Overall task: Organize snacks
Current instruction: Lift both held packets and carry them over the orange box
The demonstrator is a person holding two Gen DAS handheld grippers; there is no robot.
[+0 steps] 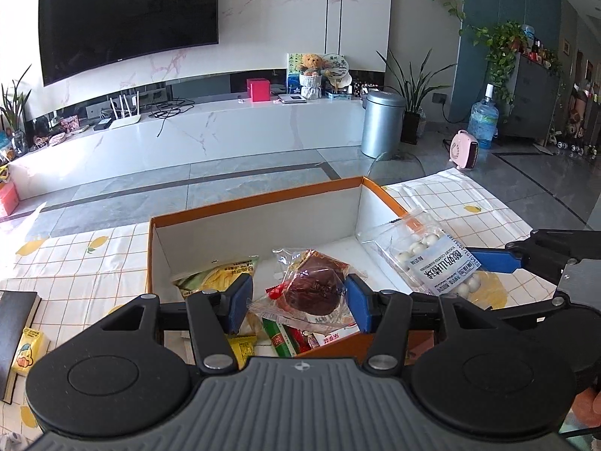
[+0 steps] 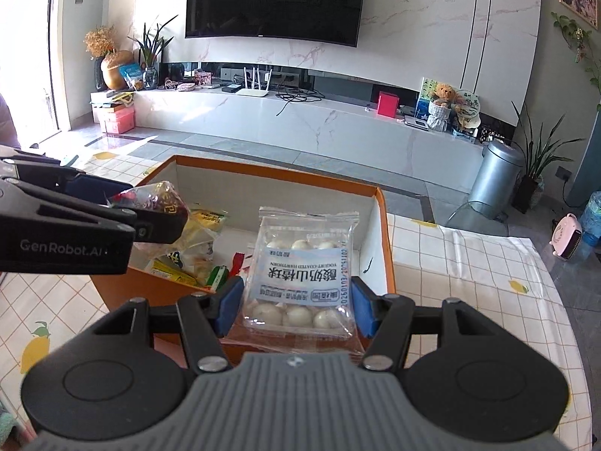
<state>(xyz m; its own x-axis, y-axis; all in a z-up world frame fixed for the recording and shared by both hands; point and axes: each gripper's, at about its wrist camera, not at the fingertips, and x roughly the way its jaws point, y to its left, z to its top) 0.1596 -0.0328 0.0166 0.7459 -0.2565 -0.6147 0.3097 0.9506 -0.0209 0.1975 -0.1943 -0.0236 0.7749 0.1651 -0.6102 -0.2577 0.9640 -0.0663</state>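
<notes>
Two packets are in your grip above the orange box (image 2: 387, 233) on the desk (image 2: 469, 263): your left gripper (image 1: 296, 302) pinches the dark bun packet (image 1: 315, 289), your right gripper (image 2: 296, 300) the yogurt-coated hawthorn ball pack (image 2: 300, 259), each squeezed by its side edges and poised over the box, presumably for dropping in.

Snacks half hidden in the box
The left claw (image 1: 298, 306) covers the packets (image 1: 285, 342) beneath its wrapped cake (image 1: 319, 293); the black book (image 1: 15, 338) on the bench runs off the frame's edge

Left tool (image 1: 298, 306) and right tool (image 2: 296, 302) side by side, angled downward, each clamped on a packet.
</notes>
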